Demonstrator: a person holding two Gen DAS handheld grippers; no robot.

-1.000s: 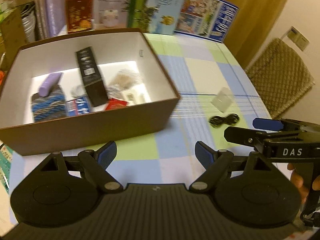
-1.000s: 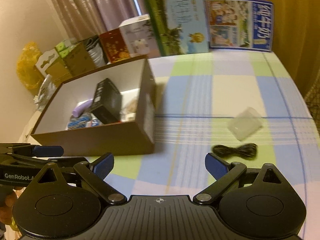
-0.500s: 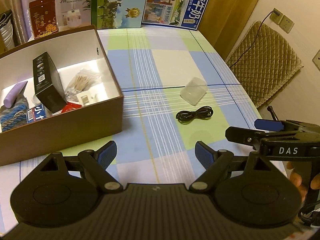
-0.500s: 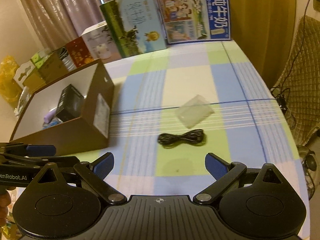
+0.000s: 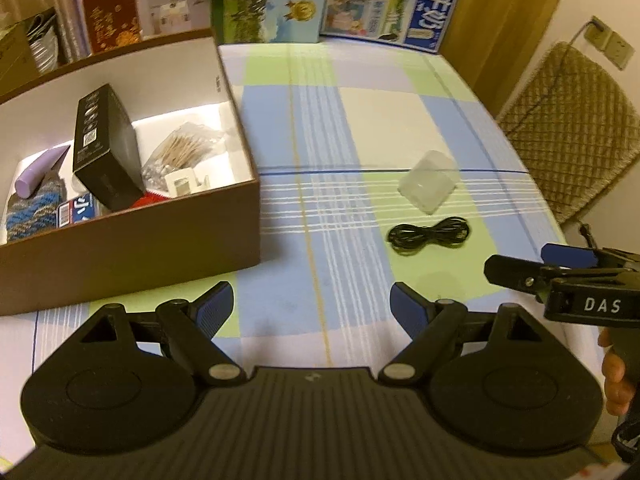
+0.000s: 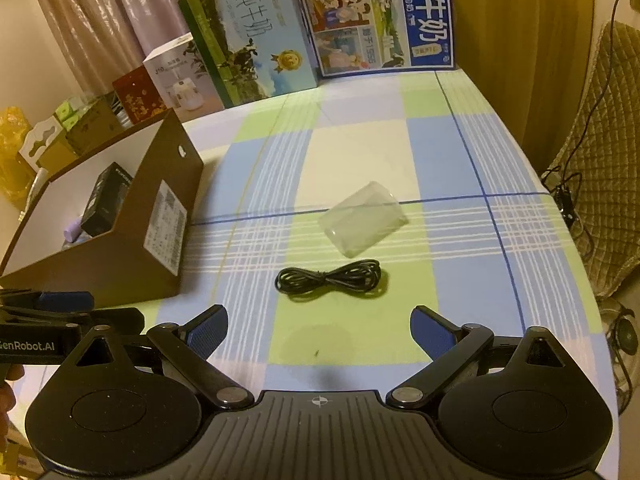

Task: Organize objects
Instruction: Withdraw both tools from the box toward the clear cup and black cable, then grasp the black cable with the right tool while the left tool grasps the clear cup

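Both grippers have swung over toward the loose stuff on the checked green-and-blue worktop (image 6: pixel 360 128). In the left wrist view a second ago the brown cardboard box with the white inside (image 5: pixel 168 236) filled the middle of the frame; now it sits in the left half, and the coiled black cable (image 5: pixel 429 235) and the small clear plastic case (image 5: pixel 427 186) have come from the right edge to right of centre. Same story in the right wrist view: the box (image 6: pixel 132 248) has slid to the left edge, and the cable (image 6: pixel 329 276) now lies centre frame just above the gap between the jaws, with the clear case (image 6: pixel 362 219) just above it, not touching as far as I can tell.

The left gripper (image 5: pixel 312 306) has its jaws wide apart with nothing between them, same as before. The right gripper (image 6: pixel 319 330) is also spread open and empty, over bare cloth just below the cable.

Inside the box: a black rectangular carton (image 5: pixel 106 148) leaning up, a lilac tube (image 5: pixel 40 170), a blue knitted piece (image 5: pixel 34 212) and a clear bag of cotton swabs (image 5: pixel 182 150). Printed cartons (image 6: pixel 256 40) line the top of the frame.
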